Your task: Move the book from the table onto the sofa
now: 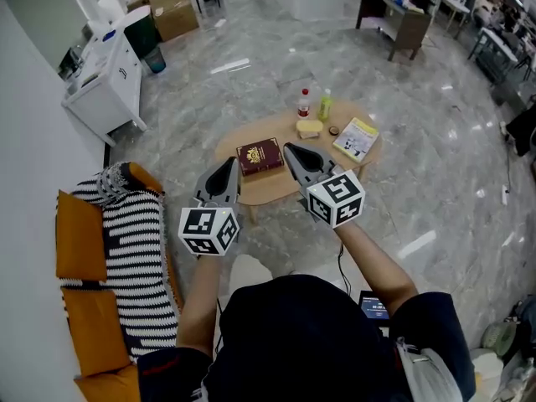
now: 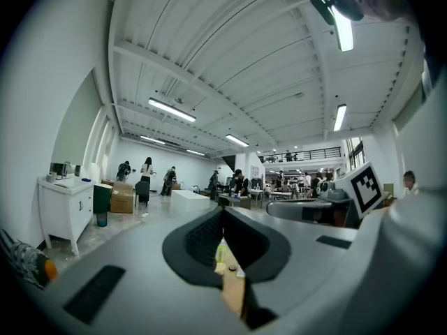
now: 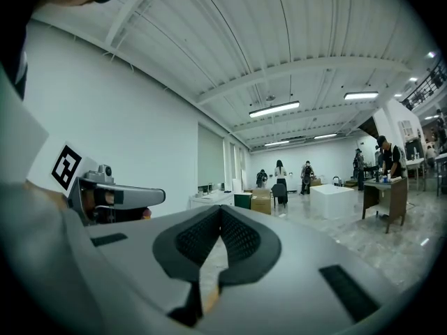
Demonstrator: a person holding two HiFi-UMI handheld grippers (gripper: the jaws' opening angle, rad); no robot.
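At far left, an orange sofa (image 1: 79, 237) is seen. The left gripper (image 1: 229, 167) is held level, jaws closed on nothing. A dark red book (image 1: 260, 156), stamped with a gold emblem, is laid flat on the round wooden table (image 1: 276, 189). The right gripper (image 1: 289, 149) is likewise closed, empty.

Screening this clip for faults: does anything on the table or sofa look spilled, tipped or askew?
Nothing stands out. The book lies flat on the table, the red-capped bottle and the green bottle stand upright, and no spill shows.
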